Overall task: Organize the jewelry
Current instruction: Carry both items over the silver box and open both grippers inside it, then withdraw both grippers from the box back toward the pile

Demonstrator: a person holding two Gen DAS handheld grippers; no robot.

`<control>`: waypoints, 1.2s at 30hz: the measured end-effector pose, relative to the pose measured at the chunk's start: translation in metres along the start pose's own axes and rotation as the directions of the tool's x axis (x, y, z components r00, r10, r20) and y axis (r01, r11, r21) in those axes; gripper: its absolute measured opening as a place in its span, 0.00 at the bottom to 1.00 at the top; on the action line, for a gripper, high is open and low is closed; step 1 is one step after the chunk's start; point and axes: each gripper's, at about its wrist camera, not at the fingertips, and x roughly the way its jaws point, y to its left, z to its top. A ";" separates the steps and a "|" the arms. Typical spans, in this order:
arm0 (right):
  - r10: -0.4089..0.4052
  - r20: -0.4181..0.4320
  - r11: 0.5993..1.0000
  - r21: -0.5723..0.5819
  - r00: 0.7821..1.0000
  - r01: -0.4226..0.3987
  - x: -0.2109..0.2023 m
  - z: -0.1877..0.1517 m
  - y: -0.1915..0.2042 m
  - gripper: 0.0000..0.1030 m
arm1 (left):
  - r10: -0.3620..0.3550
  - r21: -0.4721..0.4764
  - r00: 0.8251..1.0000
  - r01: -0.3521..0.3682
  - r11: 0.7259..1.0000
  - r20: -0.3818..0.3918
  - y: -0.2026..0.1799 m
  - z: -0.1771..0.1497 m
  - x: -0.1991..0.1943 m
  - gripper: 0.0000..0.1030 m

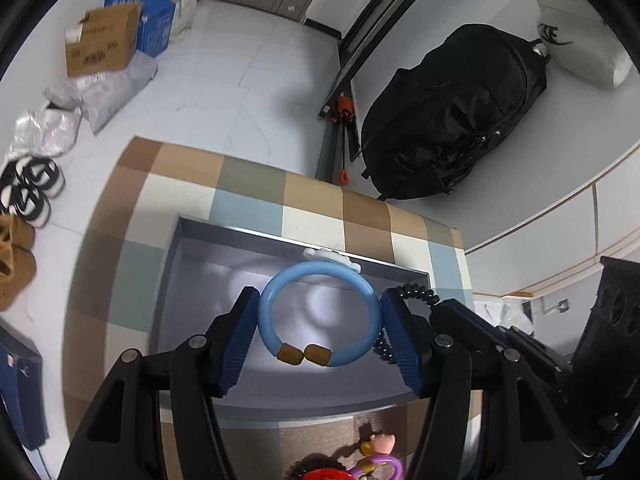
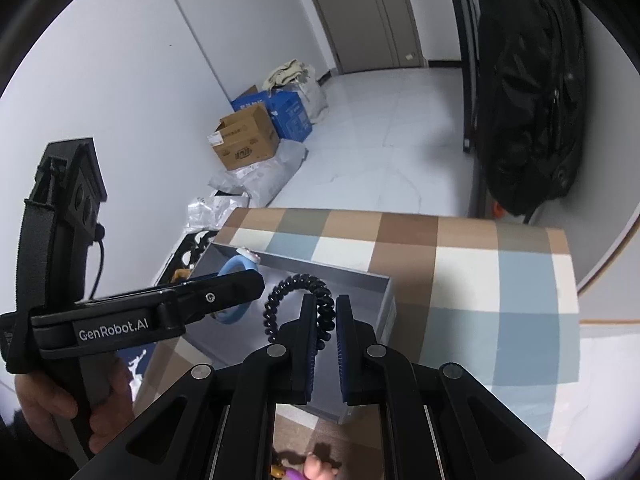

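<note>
My left gripper point(image 1: 320, 294) is shut on a light blue bangle point(image 1: 316, 312) with two brown beads, the blue pads point(image 1: 240, 336) pressing its left and right sides. The bangle hangs over an open grey box point(image 1: 280, 236) on the checked tablecloth point(image 1: 256, 184). A white piece point(image 1: 328, 256) sits at the box's far rim. My right gripper point(image 2: 325, 299) is shut on a black spiral hair tie point(image 2: 300, 280), also above the grey box point(image 2: 352, 280). In the right wrist view the left gripper point(image 2: 240, 284) and the bangle point(image 2: 236, 268) show at the left.
Loose red, purple and pink jewelry point(image 1: 360, 464) lies on the cloth near the box's front edge. A black backpack point(image 1: 452, 120) stands beyond the table to the right. Cardboard boxes point(image 1: 102, 40), plastic bags and shoes point(image 1: 28, 192) line the floor at the left.
</note>
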 end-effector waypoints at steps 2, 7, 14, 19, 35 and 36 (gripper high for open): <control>0.009 -0.004 1.000 0.007 1.000 -0.009 0.002 0.001 0.000 0.08 | -0.014 -0.010 1.000 0.014 1.000 -0.009 0.000 0.001 0.003 0.56; 0.022 -0.012 1.000 0.018 1.000 -0.022 0.008 0.003 -0.002 0.11 | -0.081 -0.055 0.997 0.080 0.995 -0.015 0.001 0.005 0.005 0.56; 0.020 0.041 0.998 0.052 0.999 -0.022 -0.005 0.007 -0.010 0.48 | -0.148 -0.094 0.988 0.151 0.984 0.034 0.003 0.007 -0.009 0.64; 0.012 0.099 0.999 0.051 0.995 -0.017 -0.020 0.009 -0.013 0.62 | -0.091 -0.033 0.992 0.094 0.995 0.082 -0.006 0.002 -0.023 0.68; -0.010 0.145 0.998 0.062 0.989 0.001 -0.045 -0.017 -0.020 0.77 | 0.067 0.067 0.976 -0.083 0.994 0.207 -0.008 -0.034 -0.059 0.69; -0.007 0.145 0.998 0.059 0.989 -0.002 -0.047 -0.019 -0.019 0.77 | 0.074 0.075 0.975 -0.091 0.993 0.211 -0.009 -0.038 -0.060 0.69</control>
